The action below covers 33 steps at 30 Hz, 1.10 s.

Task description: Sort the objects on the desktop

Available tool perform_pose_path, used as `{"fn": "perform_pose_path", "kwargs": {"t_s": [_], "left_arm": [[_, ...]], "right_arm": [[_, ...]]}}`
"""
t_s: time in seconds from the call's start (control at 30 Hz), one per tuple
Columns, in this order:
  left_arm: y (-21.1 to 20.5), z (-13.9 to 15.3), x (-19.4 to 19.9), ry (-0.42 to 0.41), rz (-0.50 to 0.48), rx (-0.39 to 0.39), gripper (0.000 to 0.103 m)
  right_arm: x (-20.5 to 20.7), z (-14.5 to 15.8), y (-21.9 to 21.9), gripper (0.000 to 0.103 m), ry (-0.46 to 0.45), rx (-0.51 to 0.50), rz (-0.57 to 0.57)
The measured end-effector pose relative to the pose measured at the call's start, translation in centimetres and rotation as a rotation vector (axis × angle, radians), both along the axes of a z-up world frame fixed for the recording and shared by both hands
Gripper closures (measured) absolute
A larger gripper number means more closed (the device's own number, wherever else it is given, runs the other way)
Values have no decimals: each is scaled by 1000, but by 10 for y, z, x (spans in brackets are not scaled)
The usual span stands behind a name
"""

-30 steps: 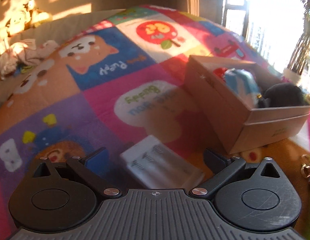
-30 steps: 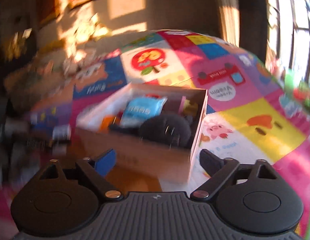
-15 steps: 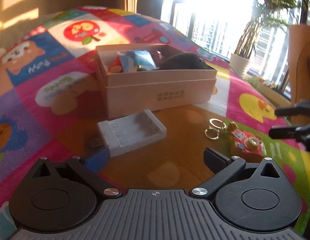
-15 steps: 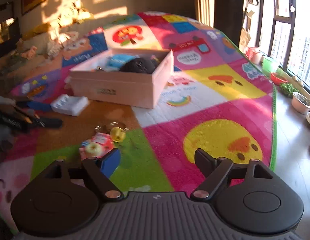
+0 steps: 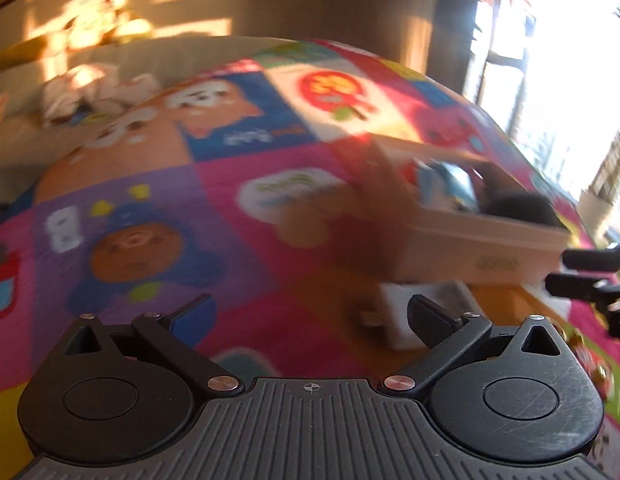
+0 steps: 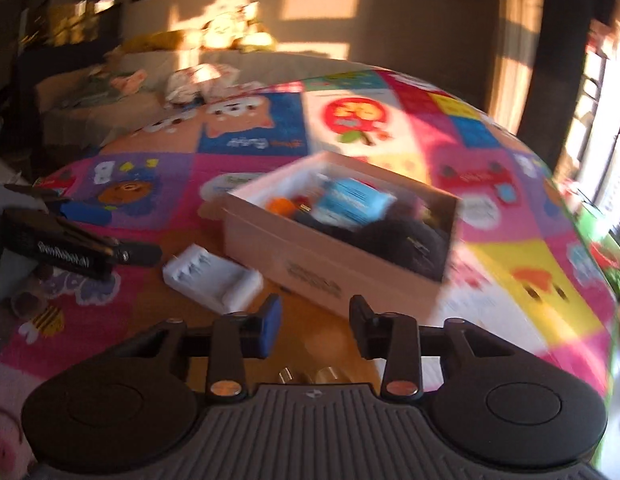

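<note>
On your left, your left gripper (image 5: 310,312) hovers over the cartoon play mat (image 5: 149,208) with jaws wide and nothing between them. Just right of its fingertips lies the white battery case (image 6: 213,280), touching the mat beside the open cardboard box (image 6: 330,276), which already holds a blue packet (image 6: 350,200) and a dark furry item (image 6: 406,236). To the right, your right gripper (image 6: 314,320) has jaws closing, narrow, with nothing visible between them. The keychain rings (image 6: 310,376) sit just beneath it. You appear between picks; next, you likely need to line up on the battery case or keychain.
</note>
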<state>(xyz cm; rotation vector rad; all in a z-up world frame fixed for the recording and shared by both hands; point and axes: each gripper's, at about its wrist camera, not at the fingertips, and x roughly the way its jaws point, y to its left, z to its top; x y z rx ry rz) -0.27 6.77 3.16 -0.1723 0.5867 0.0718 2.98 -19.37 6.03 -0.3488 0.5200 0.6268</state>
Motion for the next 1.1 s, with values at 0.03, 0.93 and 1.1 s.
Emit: {"fn": "perform_pose_path", "kwargs": {"t_s": [0.03, 0.93, 1.1], "left_arm": [[6, 1, -1, -3, 8, -13, 0], [21, -6, -22, -19, 63, -65, 0], [28, -13, -22, -14, 50, -121, 0]], "right_arm": [[6, -2, 12, 69, -5, -20, 11], [29, 14, -10, 76, 202, 89, 60], [60, -16, 7, 76, 260, 56, 37]]}}
